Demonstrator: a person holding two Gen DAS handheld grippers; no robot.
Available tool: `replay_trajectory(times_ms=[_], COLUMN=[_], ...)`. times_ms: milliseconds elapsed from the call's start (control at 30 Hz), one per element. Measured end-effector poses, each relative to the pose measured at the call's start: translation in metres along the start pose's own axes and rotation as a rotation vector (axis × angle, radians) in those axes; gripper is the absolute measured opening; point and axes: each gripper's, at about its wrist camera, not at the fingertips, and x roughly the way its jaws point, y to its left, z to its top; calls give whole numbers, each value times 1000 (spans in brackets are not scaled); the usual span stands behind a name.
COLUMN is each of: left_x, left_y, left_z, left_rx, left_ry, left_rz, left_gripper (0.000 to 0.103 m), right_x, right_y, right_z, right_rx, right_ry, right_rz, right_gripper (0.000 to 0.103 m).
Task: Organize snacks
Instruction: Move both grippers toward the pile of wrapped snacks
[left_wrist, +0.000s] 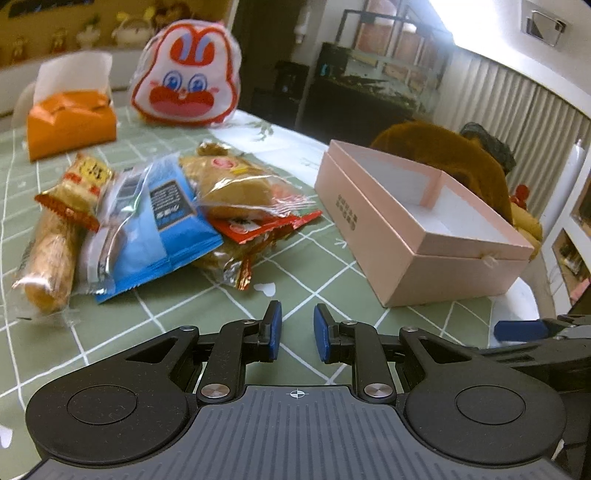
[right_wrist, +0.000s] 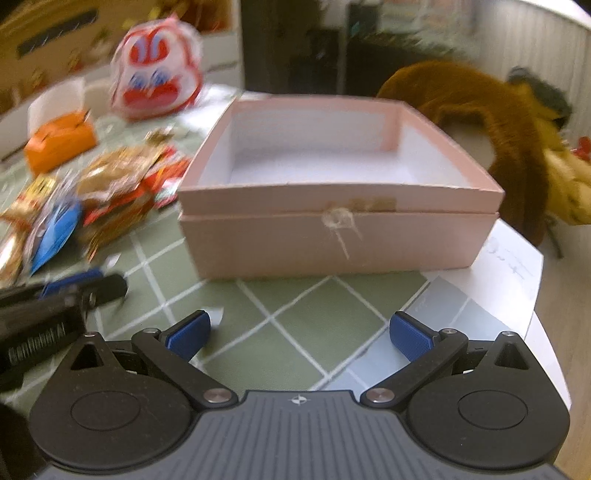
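Both grippers tilt down over the green table (left_wrist: 325, 273). The left gripper (left_wrist: 297, 328) is nearly closed, holding nothing; the right gripper (right_wrist: 299, 334) gapes wide, empty. Pink box (right_wrist: 332, 236) holds nothing; snack packets (left_wrist: 155, 221) lie piled left of it.

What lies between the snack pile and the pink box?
Only bare green checked tablecloth separates the snack pile from the pink box, clearest in the left wrist view.

Bright daylight glares from the upper right; right view motion-blurred, fisheye-curved edges.
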Motion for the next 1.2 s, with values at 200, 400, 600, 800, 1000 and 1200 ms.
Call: replay_trajectory(times_ms=[200,400,600,800,1000,1200], left_x=[-2,-33,-58,-45,-14,11], left_y=[-8,7,63,114,161,188], left_z=[31,95,192,245,193,167], left_rx=[-30,-15,-124,-198,-352,-386], left_ry=[178,74,-44,7,109,160], left_rz=[75,58,156,220,169,156], left_gripper=[22,22,22,22,22,22], right_x=[-3,-28,-81,-27,108,178], right_y=[5,19,18,59,135,184], right_z=[2,28,169,292,299,290], right_rx=[-25,-117,-33,-42,-15,-75], right_ry=[46,101,-114,-28,223,219], right_rz=[19,90,87,156,185,53], right_gripper=[103,91,100,103,88,88])
